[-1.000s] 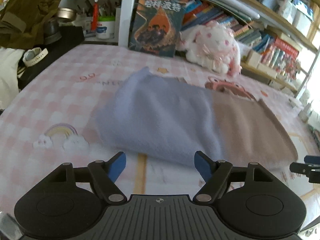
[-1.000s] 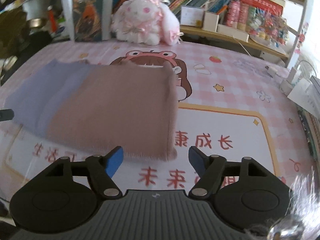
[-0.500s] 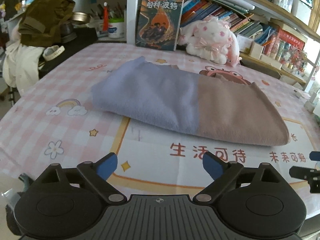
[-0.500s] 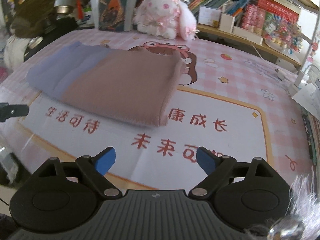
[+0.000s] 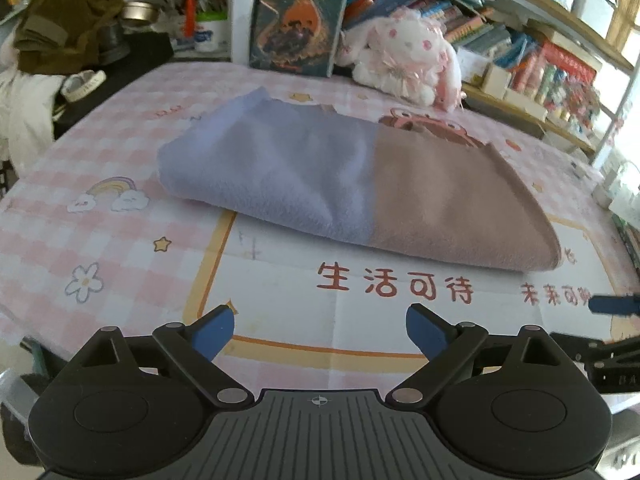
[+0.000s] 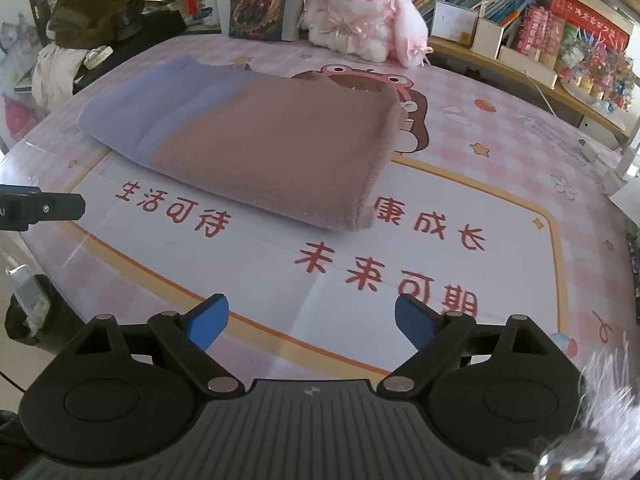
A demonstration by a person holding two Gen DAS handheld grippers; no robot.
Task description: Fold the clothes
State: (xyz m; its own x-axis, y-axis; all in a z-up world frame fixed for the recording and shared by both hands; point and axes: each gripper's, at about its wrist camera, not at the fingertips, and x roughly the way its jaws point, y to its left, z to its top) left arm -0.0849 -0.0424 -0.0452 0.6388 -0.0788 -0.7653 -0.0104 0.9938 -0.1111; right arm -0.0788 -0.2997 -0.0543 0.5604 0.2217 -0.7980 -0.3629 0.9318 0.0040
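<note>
A folded garment, half lavender and half brown (image 5: 352, 184), lies flat in the middle of the pink checked table mat (image 5: 120, 264). It also shows in the right wrist view (image 6: 256, 148). My left gripper (image 5: 320, 336) is open and empty, held back near the table's front edge, well short of the garment. My right gripper (image 6: 312, 322) is open and empty, also back from the garment at the near edge. The right gripper's blue tip (image 5: 612, 304) shows at the right edge of the left wrist view; the left gripper's tip (image 6: 44, 208) shows at the left of the right wrist view.
A pink plush rabbit (image 6: 360, 12) and a dark book (image 5: 296, 20) stand at the back against bookshelves (image 6: 560, 32). An olive cloth pile (image 5: 68, 20), metal bowl and cups sit at the back left. White boxes (image 6: 624, 176) stand at the right edge.
Both grippers have pulled back from the garment toward the front edge of the table. The garment lies still, folded, and looks farther away in both views.
</note>
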